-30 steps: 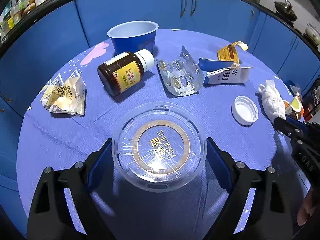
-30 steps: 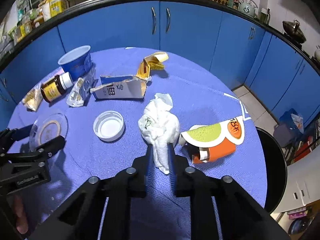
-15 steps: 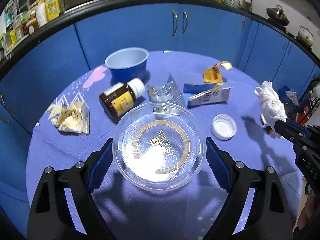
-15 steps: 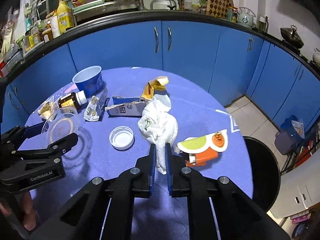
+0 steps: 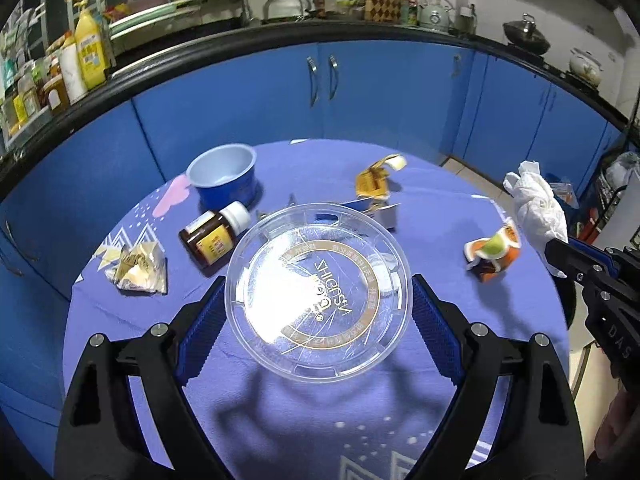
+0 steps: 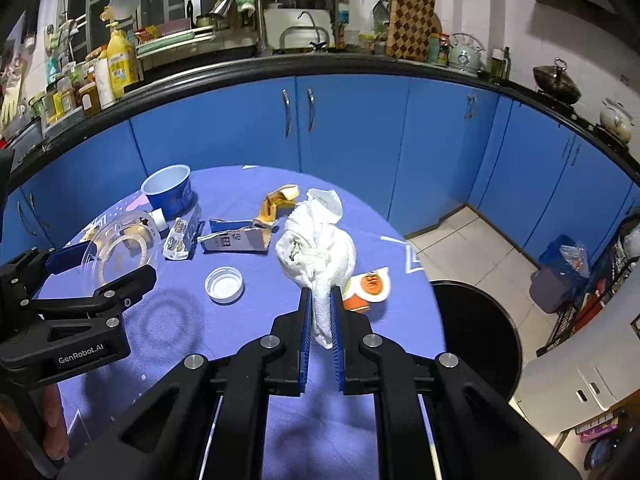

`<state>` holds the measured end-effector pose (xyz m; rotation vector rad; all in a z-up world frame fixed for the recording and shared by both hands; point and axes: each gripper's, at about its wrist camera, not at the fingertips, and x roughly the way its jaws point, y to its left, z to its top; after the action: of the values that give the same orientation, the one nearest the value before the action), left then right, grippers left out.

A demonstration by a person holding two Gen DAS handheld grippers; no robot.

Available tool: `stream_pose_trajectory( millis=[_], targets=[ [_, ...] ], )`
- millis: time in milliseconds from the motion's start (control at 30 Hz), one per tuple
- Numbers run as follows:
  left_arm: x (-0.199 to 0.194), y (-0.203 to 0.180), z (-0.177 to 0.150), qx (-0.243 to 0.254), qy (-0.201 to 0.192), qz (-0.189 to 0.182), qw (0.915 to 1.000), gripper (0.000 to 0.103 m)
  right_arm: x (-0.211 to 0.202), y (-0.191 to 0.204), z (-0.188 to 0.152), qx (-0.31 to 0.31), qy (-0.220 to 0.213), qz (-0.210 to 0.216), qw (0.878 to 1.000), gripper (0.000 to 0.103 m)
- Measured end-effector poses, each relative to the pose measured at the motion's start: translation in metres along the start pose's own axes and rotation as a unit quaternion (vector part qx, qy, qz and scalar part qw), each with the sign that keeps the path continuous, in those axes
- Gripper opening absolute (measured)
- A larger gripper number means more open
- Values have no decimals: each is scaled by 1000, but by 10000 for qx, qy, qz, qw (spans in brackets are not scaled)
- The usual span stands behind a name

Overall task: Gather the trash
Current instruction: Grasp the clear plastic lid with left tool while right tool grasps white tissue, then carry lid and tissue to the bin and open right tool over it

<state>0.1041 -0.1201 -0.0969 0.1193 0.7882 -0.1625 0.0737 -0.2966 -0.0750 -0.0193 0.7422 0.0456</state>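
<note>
Left wrist view: the left gripper (image 5: 318, 304) stands with its jaws spread wide, their blue pads pressed on opposite rims of a clear plastic lid (image 5: 318, 292) held above the surface (image 5: 432, 216). Beyond the jaws lie a brown pill bottle (image 5: 212, 236), a blue bowl (image 5: 222, 174), a foil wrapper (image 5: 136, 268) to the left, a yellow wrapper (image 5: 376, 178) and an orange carton (image 5: 492, 254) to the right. Bare cloth lies beneath and behind the lid.

Right wrist view: the right gripper (image 6: 320, 312) has its jaws almost together, pinching the tail of a crumpled white tissue (image 6: 316, 242) that rises clear of the surface. Left of the jaws lie a white cap (image 6: 224, 284), a torn box (image 6: 236, 240) and a blister pack (image 6: 180, 236); the orange carton sits just right of them, near the surface's rounded edge. Past that edge stands a black bin (image 6: 480, 328) on open tiled floor (image 6: 460, 228).
</note>
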Motion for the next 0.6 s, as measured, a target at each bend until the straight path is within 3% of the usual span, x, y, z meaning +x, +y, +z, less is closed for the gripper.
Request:
stream_pose_trajectory(
  millis=[600],
  targets=[
    [-17,-69,21,518,-275,-340,9977,87,-33,-51,-7,309,-248,-397,9984,10]
  ],
)
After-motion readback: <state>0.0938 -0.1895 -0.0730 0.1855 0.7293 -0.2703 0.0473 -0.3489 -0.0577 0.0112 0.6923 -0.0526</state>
